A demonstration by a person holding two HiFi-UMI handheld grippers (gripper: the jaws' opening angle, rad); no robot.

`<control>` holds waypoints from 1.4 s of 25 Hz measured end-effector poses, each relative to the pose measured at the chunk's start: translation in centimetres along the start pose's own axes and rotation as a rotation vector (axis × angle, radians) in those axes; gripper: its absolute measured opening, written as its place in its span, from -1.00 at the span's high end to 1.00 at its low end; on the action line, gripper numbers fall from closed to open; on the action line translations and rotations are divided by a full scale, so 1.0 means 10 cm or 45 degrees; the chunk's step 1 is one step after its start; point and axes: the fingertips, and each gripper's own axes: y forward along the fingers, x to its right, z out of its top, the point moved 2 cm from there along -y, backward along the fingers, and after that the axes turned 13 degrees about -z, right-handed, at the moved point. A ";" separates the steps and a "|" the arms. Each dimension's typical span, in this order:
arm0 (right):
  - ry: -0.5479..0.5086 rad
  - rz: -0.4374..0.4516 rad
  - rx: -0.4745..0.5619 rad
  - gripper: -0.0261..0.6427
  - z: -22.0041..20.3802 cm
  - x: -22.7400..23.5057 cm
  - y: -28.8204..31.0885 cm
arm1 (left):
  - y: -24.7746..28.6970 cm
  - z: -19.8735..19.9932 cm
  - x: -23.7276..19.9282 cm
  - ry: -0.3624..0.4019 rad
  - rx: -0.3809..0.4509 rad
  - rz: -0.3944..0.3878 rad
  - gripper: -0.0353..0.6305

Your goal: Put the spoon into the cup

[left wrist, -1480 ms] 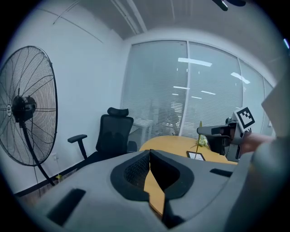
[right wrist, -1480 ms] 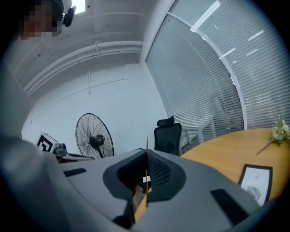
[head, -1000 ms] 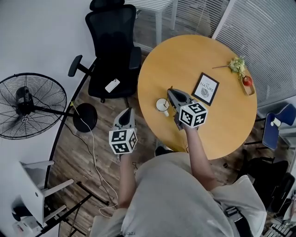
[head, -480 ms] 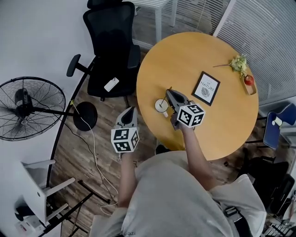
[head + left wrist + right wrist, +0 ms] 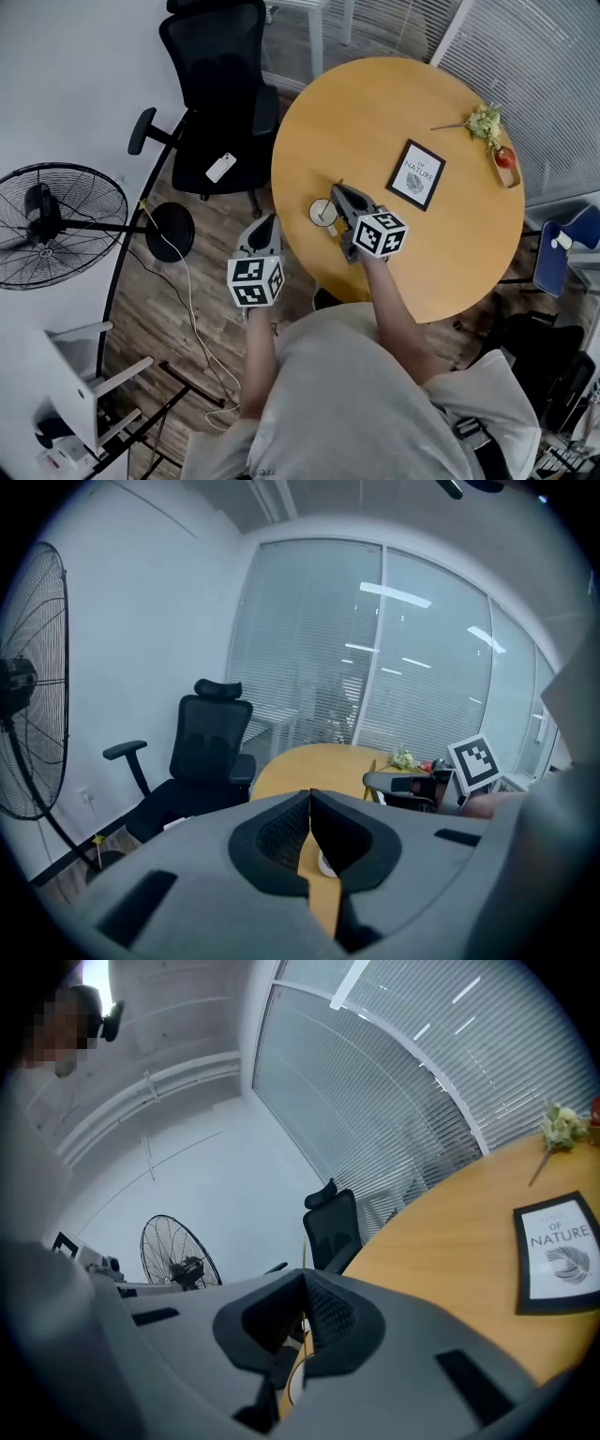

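Right gripper (image 5: pixel 305 1283) fingers clamped on the thin spoon (image 5: pixel 304 1255) handle; only its own view shows that. Head view: it's just beside the cup (image 5: pixel 322 212) on the desk (image 5: pixel 450 253). Left gripper (image 5: pixel 310 803) fingers closed, empty, off the desk.

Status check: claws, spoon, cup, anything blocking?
Left claw shut, empty, beside table. Right claw shut on spoon, close by cup; spoon's lower end hidden. Nothing blocking.
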 end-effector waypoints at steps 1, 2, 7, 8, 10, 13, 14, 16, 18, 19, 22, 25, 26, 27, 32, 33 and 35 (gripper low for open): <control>0.005 -0.001 -0.012 0.93 -0.04 0.02 0.01 | 0.01 -0.01 -0.01 -0.002 -0.004 -0.001 0.87; 0.011 0.000 -0.024 0.93 -0.07 0.03 0.02 | 0.01 -0.03 -0.01 -0.006 -0.009 0.000 0.87; 0.038 -0.004 -0.063 0.93 -0.19 0.09 0.04 | 0.01 -0.10 0.00 -0.014 -0.028 0.001 0.87; 0.038 -0.005 -0.068 0.93 -0.20 0.09 0.04 | 0.00 -0.11 0.00 -0.015 -0.030 0.001 0.87; 0.033 -0.005 -0.081 0.93 -0.24 0.08 0.05 | 0.00 -0.11 0.00 -0.015 -0.031 0.002 0.87; 0.027 -0.010 -0.100 0.93 -0.29 0.09 0.04 | 0.00 -0.12 0.00 -0.011 -0.034 0.000 0.87; 0.026 -0.012 -0.106 0.93 -0.30 0.10 0.04 | 0.00 -0.13 0.00 -0.010 -0.035 0.000 0.87; 0.028 -0.014 -0.117 0.93 -0.33 0.11 0.03 | -0.01 -0.13 0.01 -0.009 -0.038 -0.002 0.87; 0.029 -0.015 -0.129 0.92 -0.35 0.12 0.03 | -0.02 -0.12 0.01 -0.006 -0.037 -0.003 0.87; 0.029 -0.013 -0.138 0.92 -0.37 0.12 0.02 | -0.02 -0.12 0.02 -0.004 -0.035 -0.003 0.87; 0.020 -0.005 -0.174 0.92 -0.43 0.13 0.02 | -0.02 -0.11 0.04 0.000 -0.032 -0.003 0.87; 0.010 -0.006 -0.193 0.91 -0.47 0.15 0.01 | -0.01 -0.11 0.07 0.007 -0.035 -0.010 0.87; 0.009 -0.008 -0.197 0.91 -0.48 0.15 0.01 | -0.01 -0.11 0.07 0.008 -0.036 -0.012 0.87; 0.007 -0.009 -0.202 0.91 -0.49 0.16 0.01 | -0.01 -0.11 0.07 0.010 -0.036 -0.012 0.87; -0.020 -0.020 -0.232 0.91 -0.53 0.19 0.03 | -0.01 -0.07 0.06 0.015 -0.034 -0.010 0.87; -0.026 -0.023 -0.237 0.91 -0.54 0.19 0.03 | -0.01 -0.07 0.06 0.015 -0.035 -0.010 0.87; -0.042 -0.026 -0.249 0.91 -0.55 0.19 0.04 | -0.01 -0.06 0.07 0.018 -0.034 -0.012 0.87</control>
